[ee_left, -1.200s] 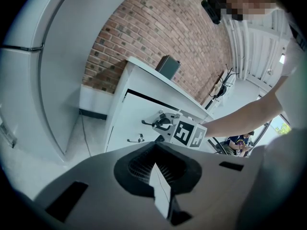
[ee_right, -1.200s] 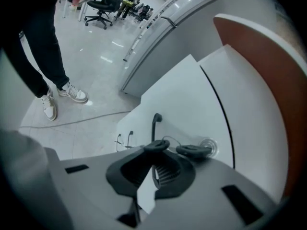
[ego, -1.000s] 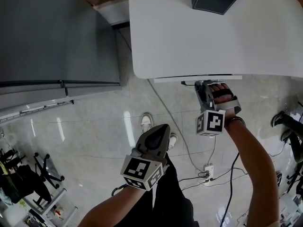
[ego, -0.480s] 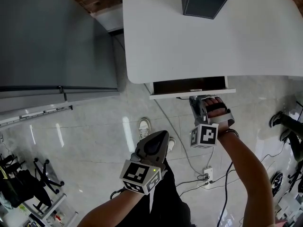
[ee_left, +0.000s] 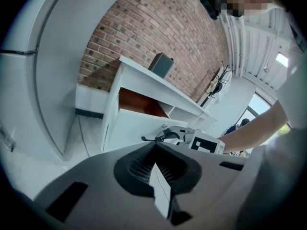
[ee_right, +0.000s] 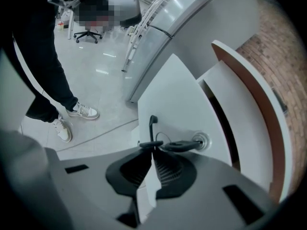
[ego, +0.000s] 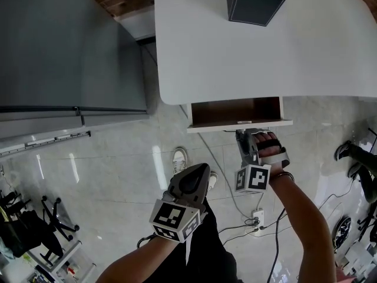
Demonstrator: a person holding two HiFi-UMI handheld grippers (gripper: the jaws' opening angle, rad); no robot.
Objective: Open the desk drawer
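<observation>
The white desk (ego: pixel 253 58) has its drawer (ego: pixel 238 122) pulled partly out, and the brown inside (ego: pixel 235 112) shows. My right gripper (ego: pixel 242 134) is at the drawer's white front, just right of its middle. In the right gripper view its jaws (ee_right: pixel 152 150) are shut on a black key (ee_right: pixel 149 144) of a small bunch. Another key (ee_right: pixel 181 145) of that bunch sits in the lock (ee_right: pixel 201 140). My left gripper (ego: pixel 197 170) hangs lower, over the floor, shut with nothing held. The left gripper view shows the drawer front (ee_left: pixel 139 126) and the right gripper (ee_left: pixel 192 139).
A black box (ego: pixel 255 2) stands on the desk's far part. A tall grey cabinet (ego: pixel 65 46) fills the left side. On the tiled floor are a power strip (ego: pixel 258 212) with cables and the person's shoe (ego: pixel 181 155). A brick wall (ee_left: pixel 158 28) lies behind the desk.
The drawer has slid out from under the desk toward me, from closed to partly open. My right gripper has drawn back with it; the left gripper has hardly moved.
</observation>
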